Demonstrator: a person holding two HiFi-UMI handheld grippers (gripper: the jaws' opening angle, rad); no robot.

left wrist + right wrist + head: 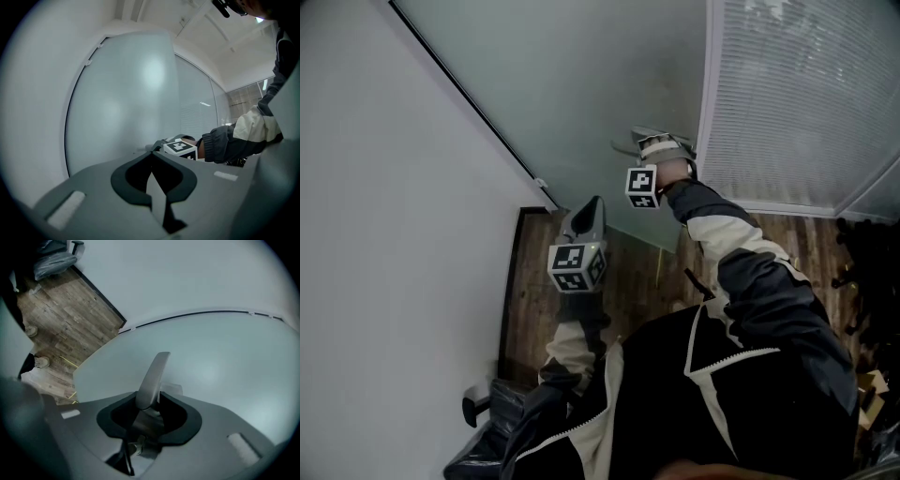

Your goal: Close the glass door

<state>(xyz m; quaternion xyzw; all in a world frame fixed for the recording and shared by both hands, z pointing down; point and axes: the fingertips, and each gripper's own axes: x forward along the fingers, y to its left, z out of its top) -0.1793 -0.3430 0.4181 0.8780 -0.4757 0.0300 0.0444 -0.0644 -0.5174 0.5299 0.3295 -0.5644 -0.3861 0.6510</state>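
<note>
Right gripper is clamping the lever handle to swing the glass door closed; left gripper is idling, jaws together, empty

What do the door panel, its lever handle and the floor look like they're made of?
The door panel is likely frosted glass: an even, milky grey-green sheet with a soft sheen. The lever handle is probably brushed metal: silvery with a dull highlight. The floor is wood or wood-look planks, with brown grain and seams; I can't tell which.
</note>
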